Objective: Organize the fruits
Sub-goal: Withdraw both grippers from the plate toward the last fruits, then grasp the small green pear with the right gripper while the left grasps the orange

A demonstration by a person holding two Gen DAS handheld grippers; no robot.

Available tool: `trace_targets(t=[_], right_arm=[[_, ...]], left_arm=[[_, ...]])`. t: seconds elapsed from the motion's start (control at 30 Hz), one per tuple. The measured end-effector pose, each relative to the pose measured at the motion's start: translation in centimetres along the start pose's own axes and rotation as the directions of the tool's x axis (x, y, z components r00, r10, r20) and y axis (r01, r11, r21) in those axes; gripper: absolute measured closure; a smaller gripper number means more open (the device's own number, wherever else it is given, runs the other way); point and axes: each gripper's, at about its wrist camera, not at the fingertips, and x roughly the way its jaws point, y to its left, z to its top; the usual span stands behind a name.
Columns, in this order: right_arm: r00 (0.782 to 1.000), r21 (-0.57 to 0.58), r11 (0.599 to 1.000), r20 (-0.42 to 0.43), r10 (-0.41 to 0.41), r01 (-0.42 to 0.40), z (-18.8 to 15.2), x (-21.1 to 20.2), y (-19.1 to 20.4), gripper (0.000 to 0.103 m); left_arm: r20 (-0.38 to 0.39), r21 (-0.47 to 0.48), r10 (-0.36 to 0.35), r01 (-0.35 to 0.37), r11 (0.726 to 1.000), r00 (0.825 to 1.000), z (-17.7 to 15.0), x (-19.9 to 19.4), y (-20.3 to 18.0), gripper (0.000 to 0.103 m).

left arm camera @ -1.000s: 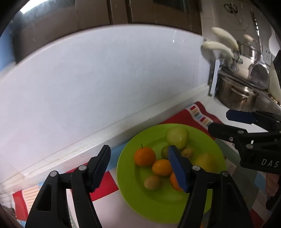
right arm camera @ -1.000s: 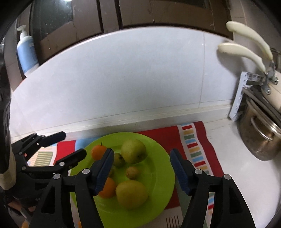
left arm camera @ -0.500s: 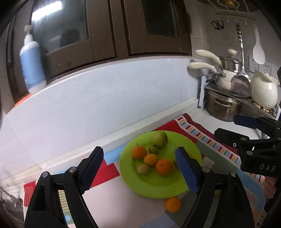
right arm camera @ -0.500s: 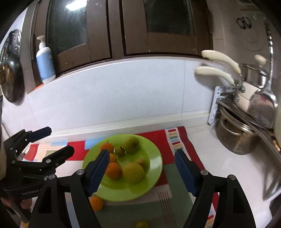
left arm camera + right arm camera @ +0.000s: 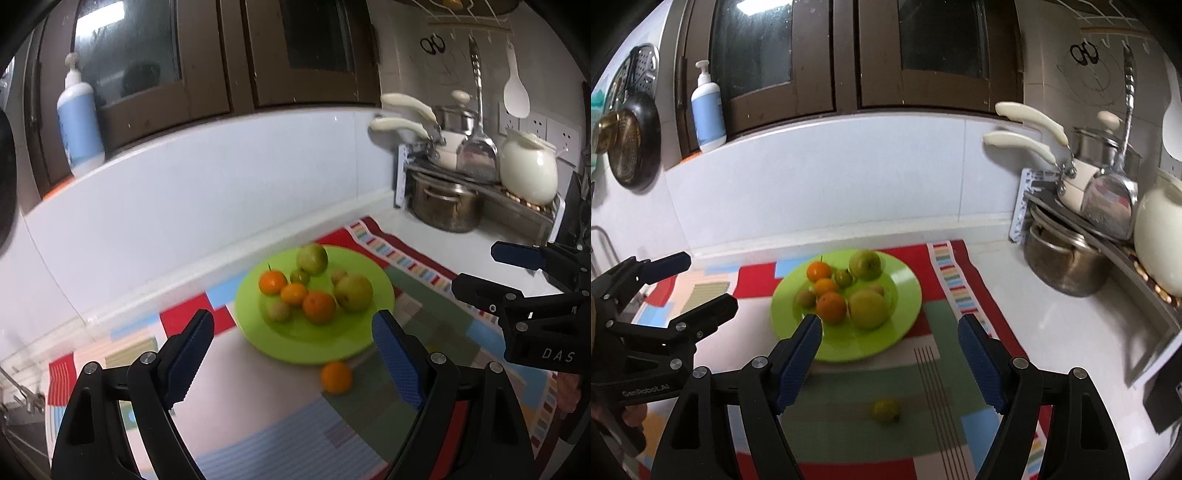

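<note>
A blue soap bottle point(image 5: 708, 114) stands on the ledge; a steel pot point(image 5: 1065, 263) sits under a rack beside a white jar point(image 5: 529, 165).

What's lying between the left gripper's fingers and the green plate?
In the left wrist view, one loose orange on the patchwork mat, just off the green plate.

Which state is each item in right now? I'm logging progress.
green plate: holds eight fruits
loose orange: off plate, on mat
small yellow-green fruit: off plate, on mat
left gripper: open, empty
right gripper: open, empty
</note>
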Motion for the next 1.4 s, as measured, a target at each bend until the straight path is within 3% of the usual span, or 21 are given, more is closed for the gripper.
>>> trace_targets(t=[0.37, 0.7, 0.93, 1.27, 1.4], right_arm=[[0.992, 0.024, 1.0, -0.122, 0.015, -0.012, -4.4, 1.0, -0.2, 0.027], [0.978, 0.036, 0.999, -0.208, 0.013, -0.006, -7.1, 3.0, -0.3, 0.027], [0.969, 0.042, 0.999, -0.246, 0.015, -0.005, -8.2, 4.8, -0.4, 0.027], [0.964, 0.096, 0.995, -0.261, 0.053, -0.029, -7.8, 7.0, -1.2, 0.046], [0.962, 0.098, 0.995, -0.267, 0.062, -0.037, -7.7, 7.6, -1.3, 0.055]], left_arm=[[-0.079, 0.014, -0.039, 0.04, 0.999, 0.996, -3.9, 0.9, -1.3, 0.015], [-0.188, 0.034, -0.039, 0.046, 0.998, 0.981, -7.1, 4.0, -1.7, 0.015], [-0.223, 0.043, -0.062, 0.074, 0.996, 0.973, -7.6, 6.3, -1.9, 0.017], [-0.246, -0.015, -0.134, 0.134, 0.991, 0.96, -6.0, 9.9, -2.2, 0.032], [-0.258, -0.038, -0.155, 0.15, 0.988, 0.954, -5.8, 10.7, -2.4, 0.043]])
